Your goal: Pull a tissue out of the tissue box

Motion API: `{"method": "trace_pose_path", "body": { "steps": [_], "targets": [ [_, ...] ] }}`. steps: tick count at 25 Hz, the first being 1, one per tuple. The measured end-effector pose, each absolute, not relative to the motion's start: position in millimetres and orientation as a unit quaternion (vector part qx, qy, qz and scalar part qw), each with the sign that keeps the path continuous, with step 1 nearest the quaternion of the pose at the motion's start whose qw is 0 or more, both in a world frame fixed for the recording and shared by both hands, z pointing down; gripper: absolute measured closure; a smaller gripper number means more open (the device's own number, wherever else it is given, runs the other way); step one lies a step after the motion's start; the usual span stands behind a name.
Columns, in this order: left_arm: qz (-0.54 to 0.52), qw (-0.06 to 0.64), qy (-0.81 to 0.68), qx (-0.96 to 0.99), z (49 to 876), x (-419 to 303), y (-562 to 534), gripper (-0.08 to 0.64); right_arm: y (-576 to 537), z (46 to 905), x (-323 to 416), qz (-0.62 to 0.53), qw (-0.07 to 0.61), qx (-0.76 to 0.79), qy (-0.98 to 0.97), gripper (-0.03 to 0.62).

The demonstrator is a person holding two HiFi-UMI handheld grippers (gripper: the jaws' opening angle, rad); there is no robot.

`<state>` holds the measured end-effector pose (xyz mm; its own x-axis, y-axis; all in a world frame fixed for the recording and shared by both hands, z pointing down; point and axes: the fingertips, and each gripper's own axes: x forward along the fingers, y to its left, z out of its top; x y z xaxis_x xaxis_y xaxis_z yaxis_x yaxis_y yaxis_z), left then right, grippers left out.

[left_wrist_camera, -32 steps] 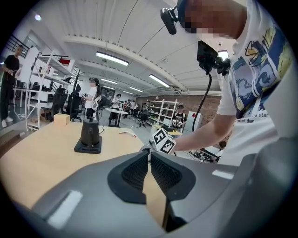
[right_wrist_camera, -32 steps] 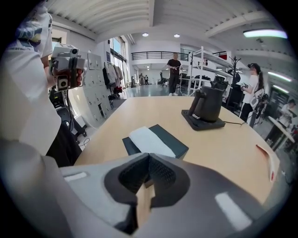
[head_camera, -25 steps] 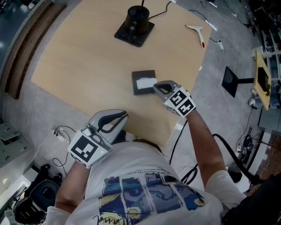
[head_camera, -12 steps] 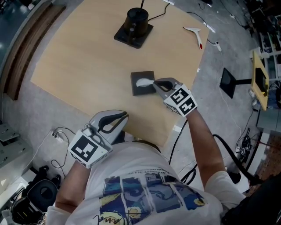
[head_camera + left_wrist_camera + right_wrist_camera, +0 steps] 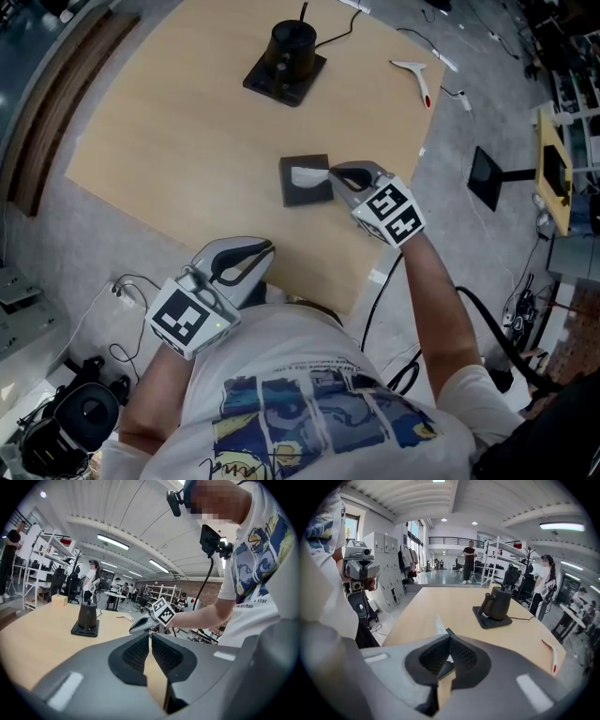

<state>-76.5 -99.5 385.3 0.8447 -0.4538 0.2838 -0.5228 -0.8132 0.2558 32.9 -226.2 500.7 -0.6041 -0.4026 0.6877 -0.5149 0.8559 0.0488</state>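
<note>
A dark grey tissue box (image 5: pixel 302 192) lies flat near the middle of the light wooden table (image 5: pixel 187 141). A white tissue (image 5: pixel 307 173) rises from its slot in a peak. My right gripper (image 5: pixel 330 172) is shut on that tissue at the box's right side. In the right gripper view the tissue (image 5: pixel 439 625) shows as a white sliver beyond my shut jaws, with the box (image 5: pixel 446 669) dark below them. My left gripper (image 5: pixel 266 247) hangs at the table's near edge, shut on nothing; its view shows the closed pads (image 5: pixel 140 652) and the right gripper (image 5: pixel 140 624) ahead.
A black pot on a square base (image 5: pixel 289 52) stands at the far side of the table. A white and red tool (image 5: pixel 417 73) lies near the far right corner. Cables, a black floor stand (image 5: pixel 492 173) and gear surround the table. People stand in the background.
My right gripper has lifted a little with the tissue, which went from lying flat in the slot to standing up in a peak. The left gripper has stayed in place.
</note>
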Motion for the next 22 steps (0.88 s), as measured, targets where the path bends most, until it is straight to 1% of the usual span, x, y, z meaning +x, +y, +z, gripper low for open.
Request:
{"method": "trace_pose_path", "body": {
  "steps": [8, 14, 22],
  "targets": [
    [0.107, 0.170, -0.251, 0.947, 381.2, -72.0, -100.3, 0.537, -229.9, 485.5, 33.0, 0.068, 0.357, 0.263, -0.894, 0.589],
    [0.103, 0.148, -0.248, 0.952, 382.2, -69.7, -92.9, 0.537, -225.5, 472.1, 33.3, 0.054, 0.352, 0.267, -0.896, 0.589],
    [0.108, 0.158, -0.250, 0.949, 381.3, -56.4, -82.4, 0.537, -219.8, 457.4, 43.8, 0.042, 0.338, 0.274, -0.899, 0.589]
  ]
}}
